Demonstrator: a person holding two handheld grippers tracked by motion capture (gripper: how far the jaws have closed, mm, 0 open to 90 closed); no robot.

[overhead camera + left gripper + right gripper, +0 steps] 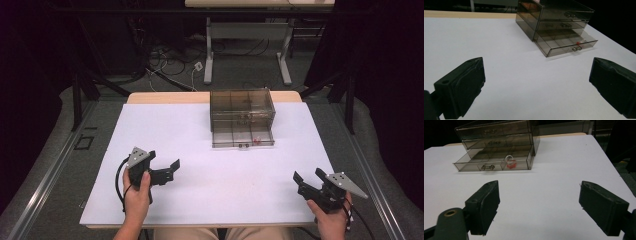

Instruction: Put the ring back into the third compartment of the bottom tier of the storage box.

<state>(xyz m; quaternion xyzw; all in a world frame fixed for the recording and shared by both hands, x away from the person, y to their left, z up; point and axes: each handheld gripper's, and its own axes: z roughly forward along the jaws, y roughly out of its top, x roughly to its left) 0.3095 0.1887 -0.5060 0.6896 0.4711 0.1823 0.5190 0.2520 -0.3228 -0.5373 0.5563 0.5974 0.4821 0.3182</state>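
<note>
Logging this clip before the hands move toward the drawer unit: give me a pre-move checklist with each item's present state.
1. Left gripper open, nothing held: ok.
2. Right gripper open, nothing held: ok.
3. Bottom drawer of the smoky clear drawer unit pulled out: ok.
4. Upper two drawers shut: ok.
5. Small red and white item sits in the open drawer's compartment: ok; what it is, cannot tell.
6. White table surface between grippers and unit bare: ok.
</note>
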